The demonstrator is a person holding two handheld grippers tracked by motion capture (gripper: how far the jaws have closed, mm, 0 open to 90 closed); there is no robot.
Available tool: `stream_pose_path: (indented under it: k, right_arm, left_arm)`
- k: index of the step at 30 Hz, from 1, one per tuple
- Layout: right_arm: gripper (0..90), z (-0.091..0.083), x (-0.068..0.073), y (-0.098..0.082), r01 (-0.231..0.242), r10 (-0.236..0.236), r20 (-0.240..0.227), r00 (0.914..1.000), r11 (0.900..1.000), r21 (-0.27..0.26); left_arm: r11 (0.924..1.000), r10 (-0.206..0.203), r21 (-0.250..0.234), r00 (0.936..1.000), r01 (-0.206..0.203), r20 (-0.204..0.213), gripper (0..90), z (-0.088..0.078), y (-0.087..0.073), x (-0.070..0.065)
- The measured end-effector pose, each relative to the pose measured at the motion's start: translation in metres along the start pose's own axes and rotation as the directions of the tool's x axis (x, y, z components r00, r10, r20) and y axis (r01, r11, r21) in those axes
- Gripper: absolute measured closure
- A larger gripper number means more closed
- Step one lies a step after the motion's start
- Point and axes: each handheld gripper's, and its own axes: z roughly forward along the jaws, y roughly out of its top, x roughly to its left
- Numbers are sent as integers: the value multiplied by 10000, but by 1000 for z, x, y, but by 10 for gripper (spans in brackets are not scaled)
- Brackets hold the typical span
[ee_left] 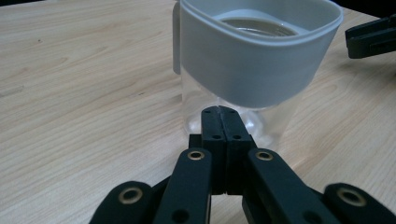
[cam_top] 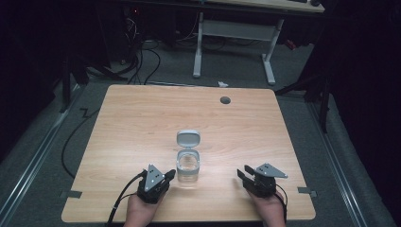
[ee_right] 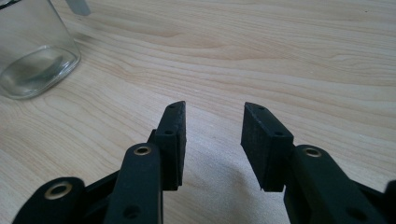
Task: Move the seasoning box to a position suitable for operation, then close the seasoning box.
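- The left gripper [cam_top: 169, 177], low and left of centre in the high view, is sitting with its jaws pressed together on nothing, the tips just short of the clear plastic container [cam_top: 188, 166].
- The right gripper [cam_top: 243, 177], low and right of centre, is resting with its jaws apart and empty, well off to the container's side.
- The step in hand seems to be closing in on the container. To do it well, the left jaws probably need parting before they are brought around the wall, below the grey collar [ee_left: 261, 70]; pushing with closed tips could slide the light container across the wooden table [cam_top: 142, 123].
- The container is standing upright at the lower centre of the frame, with a transparent, rounded-square body, apparently empty.
- Its grey hinged lid [cam_top: 188, 138] is standing flipped open at the far side.
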Motion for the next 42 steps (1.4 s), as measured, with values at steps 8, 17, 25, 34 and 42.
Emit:
stream_pose_path:
  k: [8, 17, 25, 34, 42]
  right_arm:
    - [629, 4, 9, 11, 236, -240, -219, 9995, 9996, -181]
    - [709, 15, 9, 18, 251, -248, -158, 9996, 9994, 224]
    - [900, 23, 12, 32, 377, -377, -375, 9986, 9993, -11]
    - [900, 36, 30, 63, 870, -893, -874, 9922, 9958, -289]
    - [900, 50, 42, 87, 1102, -1155, -1164, 9865, 9926, -509]
  left_arm:
    - [9996, -104, 251, 9999, 101, 118, 889, -5, -11, 6]
    - [9982, -143, 579, 9995, 126, 276, 890, -6, -17, 0]
    - [9981, -208, 588, 9992, 187, 349, 900, -9, -17, -1]
    - [9961, 214, 844, 9976, -270, 657, 900, -6, -27, -14]
    - [9956, 2, 933, 9945, -101, 1050, 900, 8, -29, -24]
